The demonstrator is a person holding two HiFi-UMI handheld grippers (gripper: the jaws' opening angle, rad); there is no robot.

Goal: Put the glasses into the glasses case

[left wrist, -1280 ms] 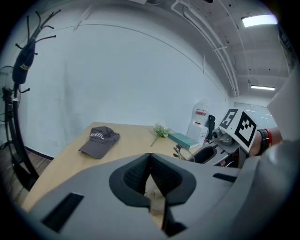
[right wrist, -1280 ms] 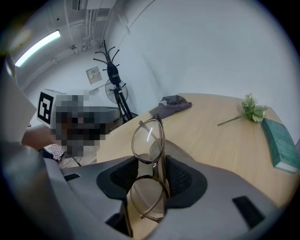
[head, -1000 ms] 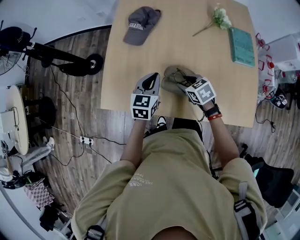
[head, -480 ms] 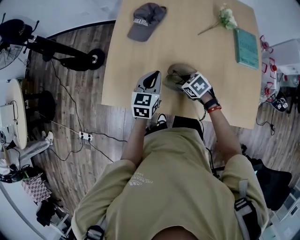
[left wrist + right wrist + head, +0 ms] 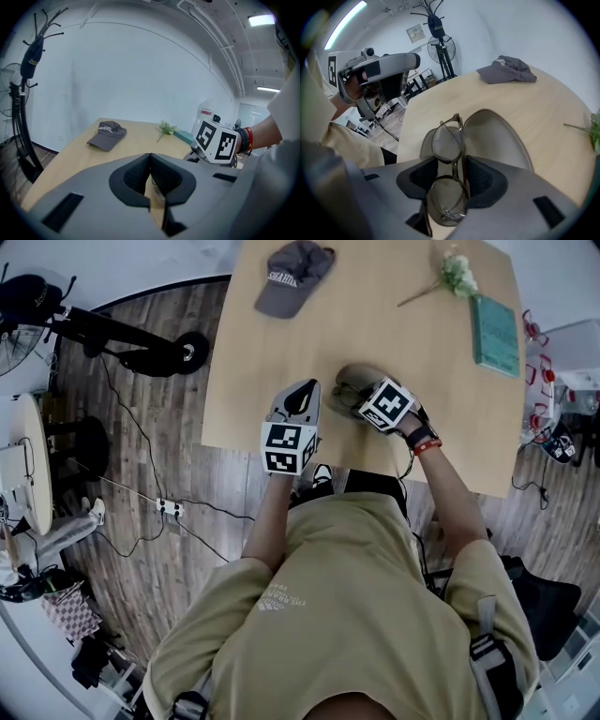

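The open grey glasses case (image 5: 499, 138) lies on the wooden table (image 5: 441, 437) near its front edge, its lid raised at the right. My right gripper (image 5: 447, 161) points steeply down over the case and is shut on the folded brown-framed glasses (image 5: 447, 143); one lens hangs just above the case's tray. In the head view the right gripper (image 5: 364, 401) covers most of the case (image 5: 349, 378). My left gripper (image 5: 298, 407) hovers to the left of the case, jaws together with nothing in them (image 5: 150, 157).
A grey cap (image 5: 292, 276) lies at the table's far left. A sprig of flowers (image 5: 452, 274) and a green book (image 5: 494, 334) lie at the far right. The table's front edge is right below both grippers. A coat stand (image 5: 28, 70) and a fan stand on the left.
My right gripper has sunk toward the open case with the glasses and rolled, so it now points more steeply down. The left gripper has stayed in place.
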